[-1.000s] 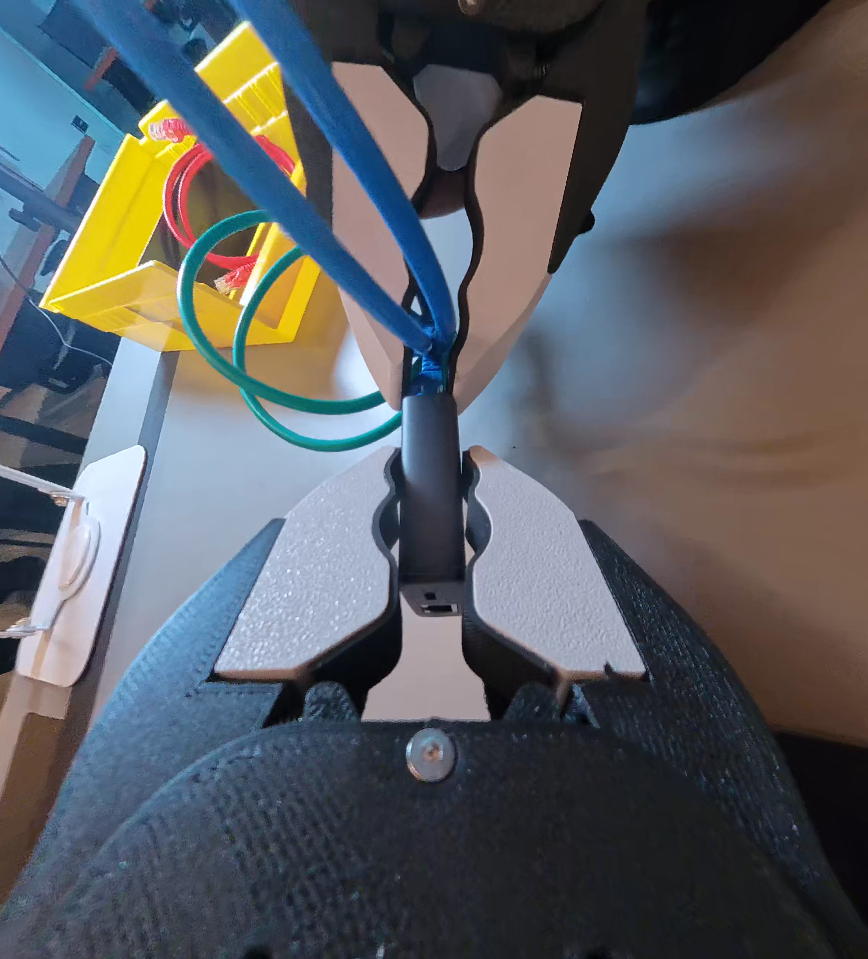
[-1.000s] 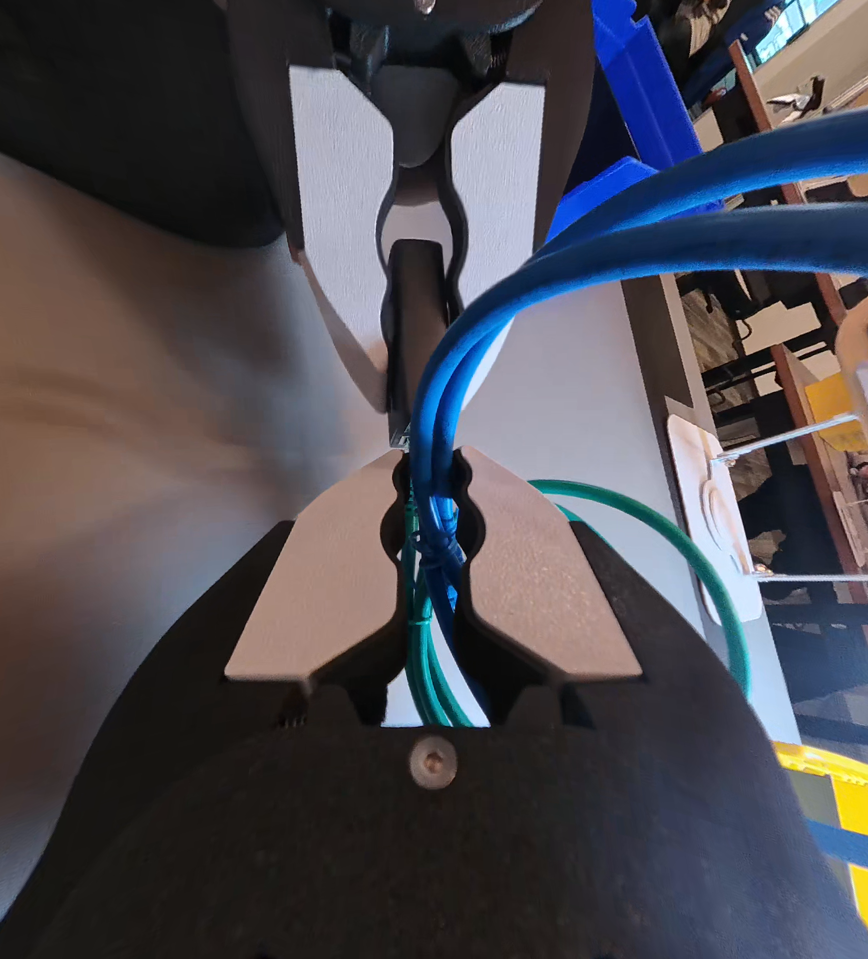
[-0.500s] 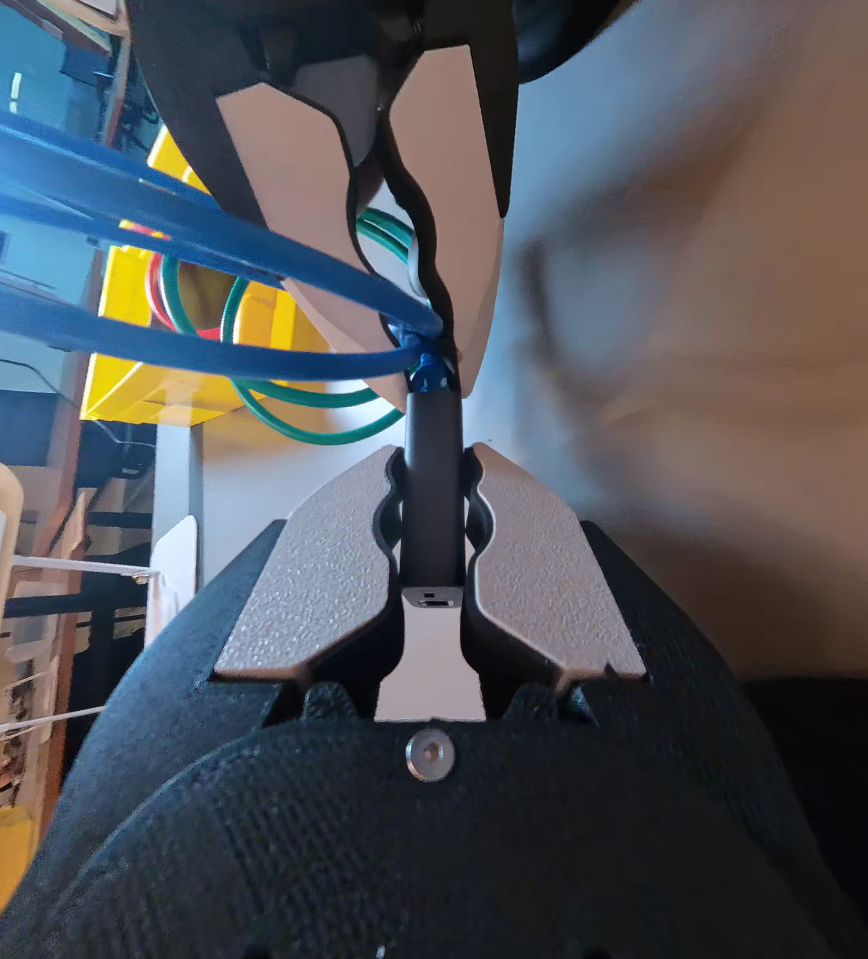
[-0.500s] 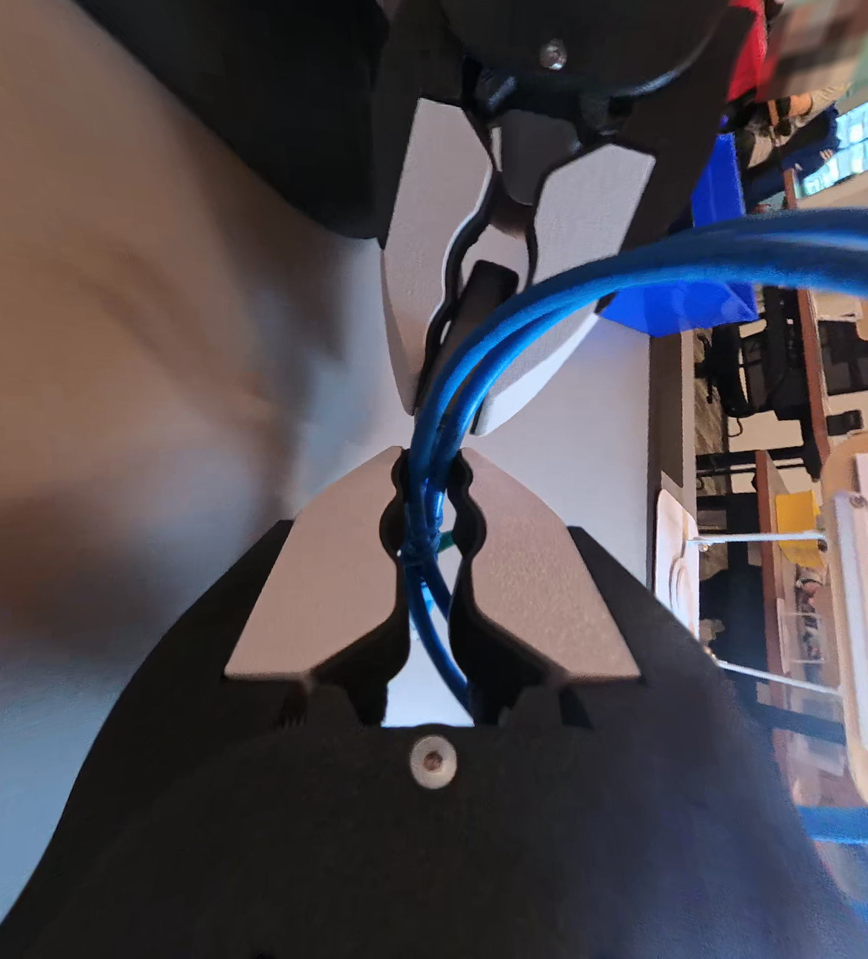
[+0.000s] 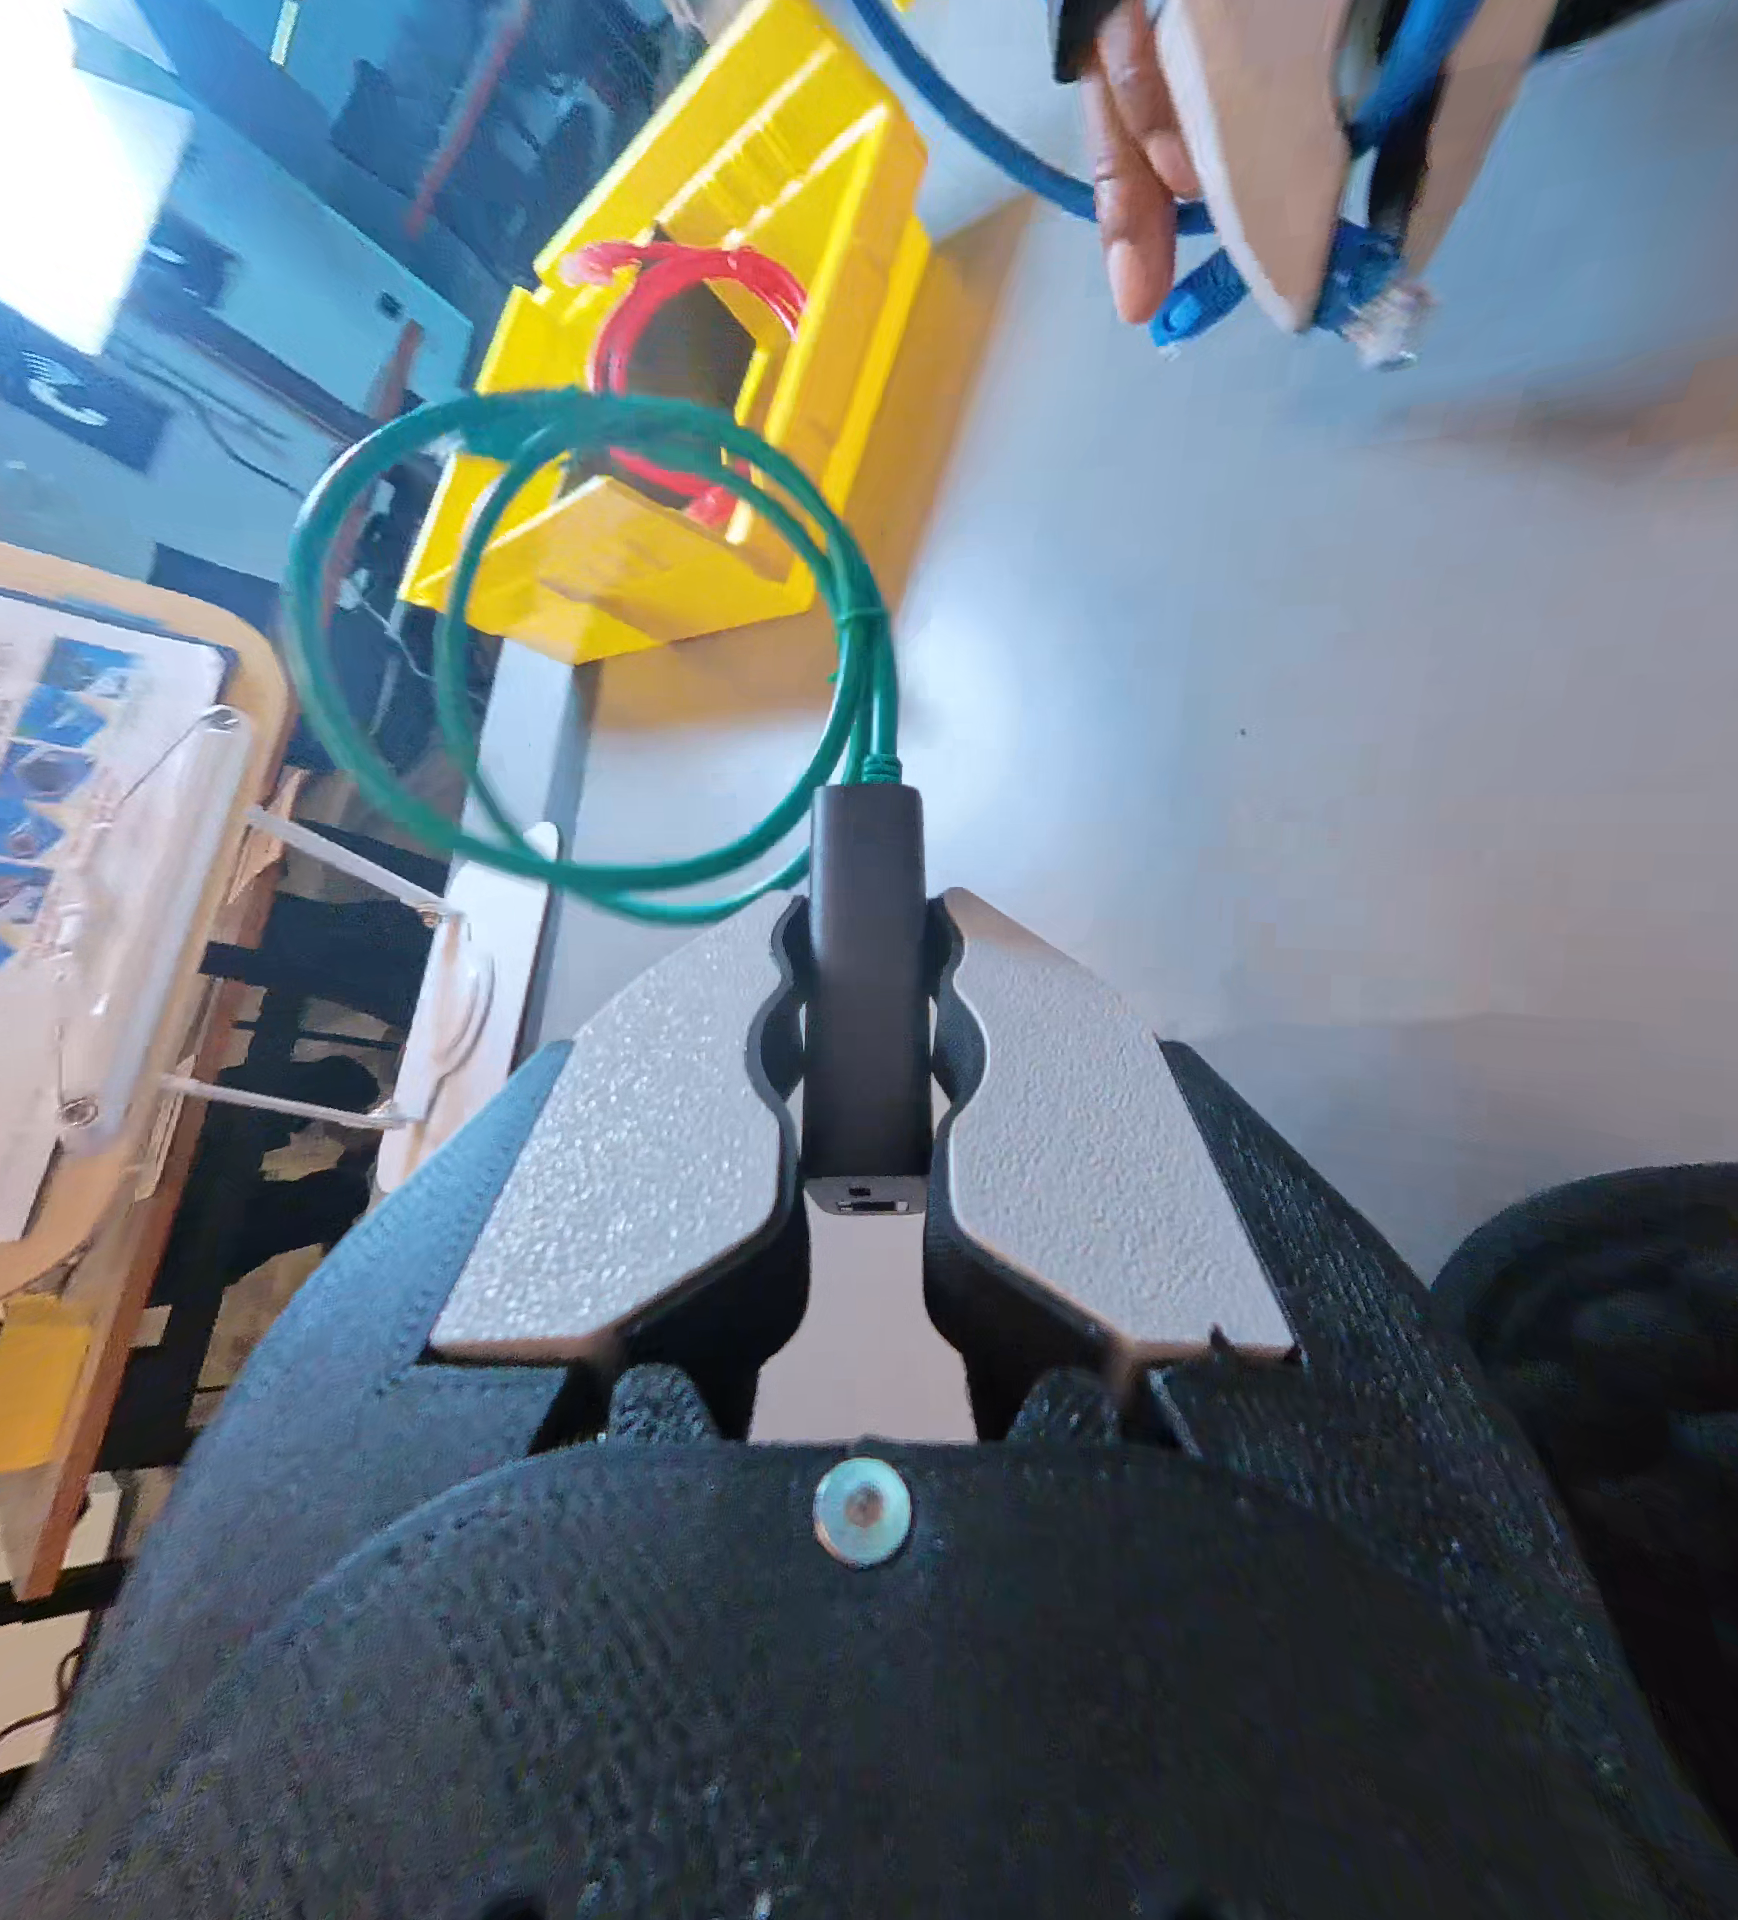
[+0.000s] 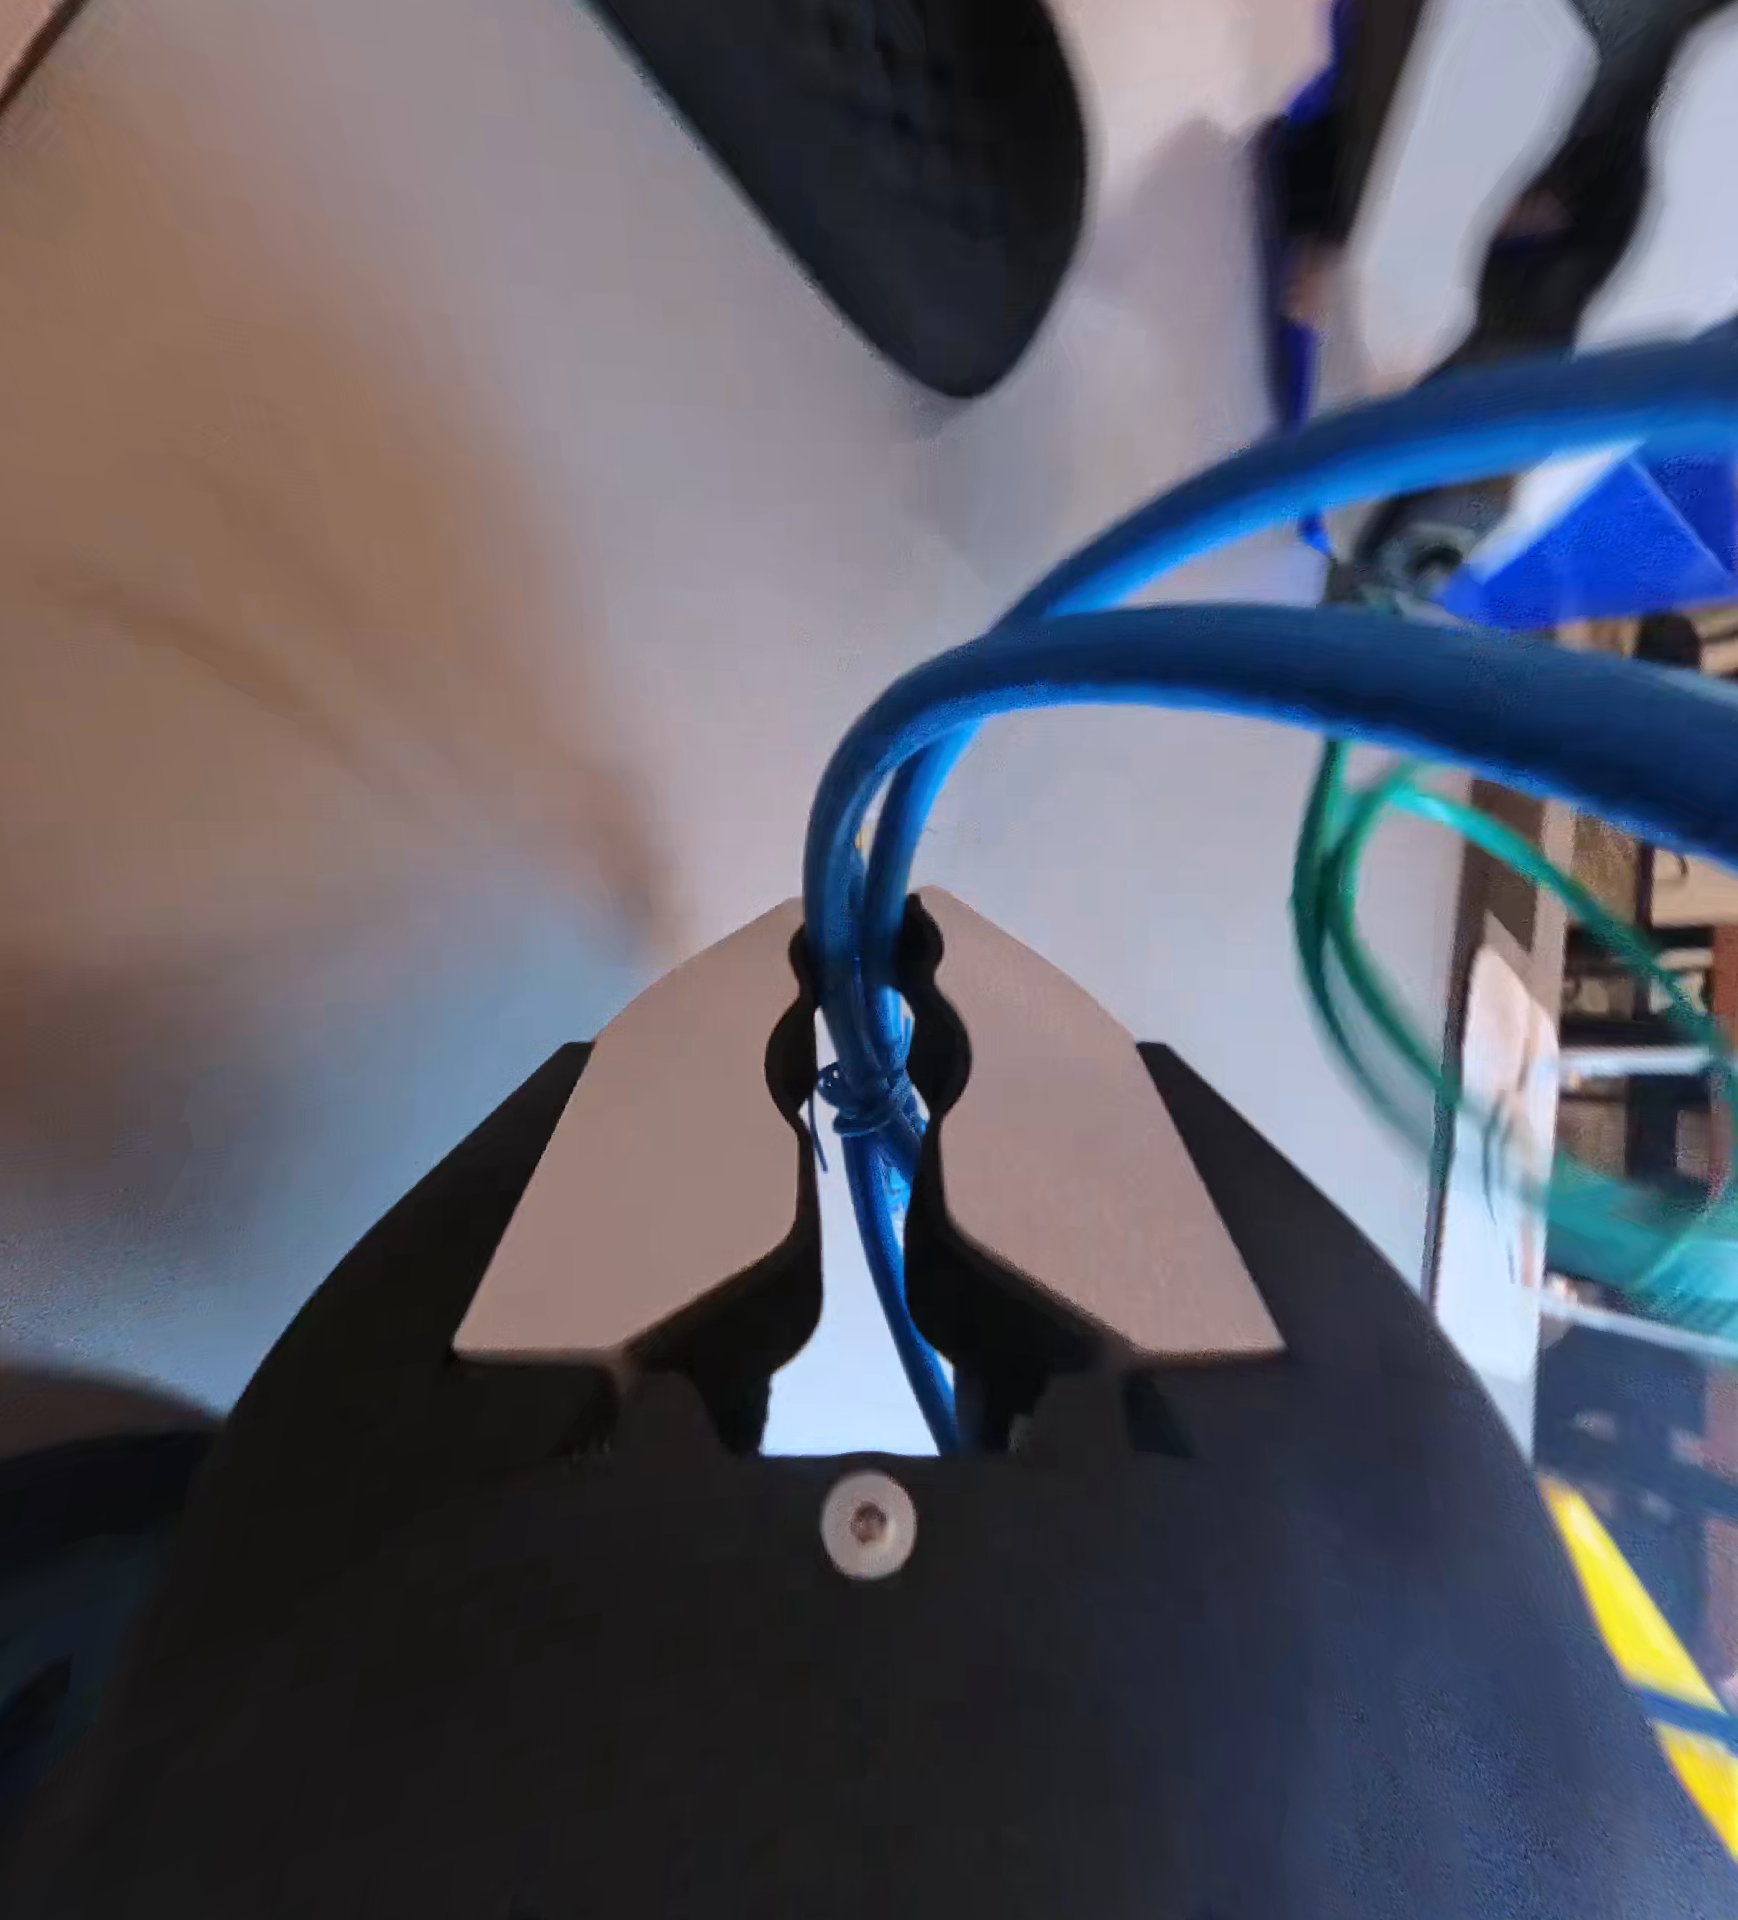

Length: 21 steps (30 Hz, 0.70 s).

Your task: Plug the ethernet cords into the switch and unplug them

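Observation:
My left gripper point(image 5: 865, 914) is shut on a slim black switch point(image 5: 865, 987) held above the white table. A coiled green ethernet cord point(image 5: 574, 665) is plugged into the switch's far end. My right gripper point(image 6: 865, 914) is shut on a bundled blue ethernet cord point(image 6: 1260, 665), tied with a twist tie. In the left wrist view the right gripper point(image 5: 1364, 260) is at the top right, apart from the switch, with the blue cord's plugs point(image 5: 1374, 312) free at its tips and a person's fingers point(image 5: 1135, 208) beside it. The green cord point(image 6: 1530, 1039) shows blurred in the right wrist view.
A yellow bin point(image 5: 730, 384) at the table's far left holds a coiled red cord point(image 5: 699, 312). A blue bin point(image 6: 1623, 540) stands at the far right. A clipboard stand point(image 5: 65, 883) sits past the table's left edge point(image 5: 522, 790). A black round pad point(image 6: 865, 187) lies on the table. Tip to tip, the grippers are about 15 cm apart.
The right gripper has pulled away from the switch, up and to the right, taking the blue cord's plug out of it. The green cord stays in the switch.

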Motion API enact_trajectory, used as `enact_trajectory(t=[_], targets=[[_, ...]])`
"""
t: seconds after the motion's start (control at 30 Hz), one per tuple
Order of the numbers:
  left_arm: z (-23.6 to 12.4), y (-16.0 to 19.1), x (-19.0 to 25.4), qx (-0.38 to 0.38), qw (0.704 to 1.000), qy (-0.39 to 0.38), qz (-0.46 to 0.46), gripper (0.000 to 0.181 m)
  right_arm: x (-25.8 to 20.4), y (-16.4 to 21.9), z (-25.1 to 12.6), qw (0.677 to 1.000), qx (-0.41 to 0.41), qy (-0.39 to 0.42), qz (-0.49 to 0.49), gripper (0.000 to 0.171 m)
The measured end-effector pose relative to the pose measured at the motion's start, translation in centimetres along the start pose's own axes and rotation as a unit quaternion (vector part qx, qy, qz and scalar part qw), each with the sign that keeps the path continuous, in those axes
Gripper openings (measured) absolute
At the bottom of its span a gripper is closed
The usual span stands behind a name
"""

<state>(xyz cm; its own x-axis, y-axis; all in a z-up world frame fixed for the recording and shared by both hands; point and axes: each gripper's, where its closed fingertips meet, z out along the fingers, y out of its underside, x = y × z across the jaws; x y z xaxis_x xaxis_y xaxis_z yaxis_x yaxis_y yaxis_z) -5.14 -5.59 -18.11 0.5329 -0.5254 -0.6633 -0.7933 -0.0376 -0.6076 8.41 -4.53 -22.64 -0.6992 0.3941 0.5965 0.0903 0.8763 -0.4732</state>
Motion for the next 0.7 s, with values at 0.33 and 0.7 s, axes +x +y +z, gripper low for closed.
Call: enact_trajectory(t=[0.33, 0.7], targets=[[-0.1, 0.3, 0.6, -0.016, 1.0, -0.025, -0.001, 0.021, 12.7, 6.5, -8.1, 0.946, -0.026, 0.132, 0.296, 0.013], [0.6, 1.7, 2.0, -0.034, 0.999, -0.003, -0.011, 0.021, 17.0, 23.0, -6.9, 0.809, -0.199, 0.097, 0.545, 0.014]])
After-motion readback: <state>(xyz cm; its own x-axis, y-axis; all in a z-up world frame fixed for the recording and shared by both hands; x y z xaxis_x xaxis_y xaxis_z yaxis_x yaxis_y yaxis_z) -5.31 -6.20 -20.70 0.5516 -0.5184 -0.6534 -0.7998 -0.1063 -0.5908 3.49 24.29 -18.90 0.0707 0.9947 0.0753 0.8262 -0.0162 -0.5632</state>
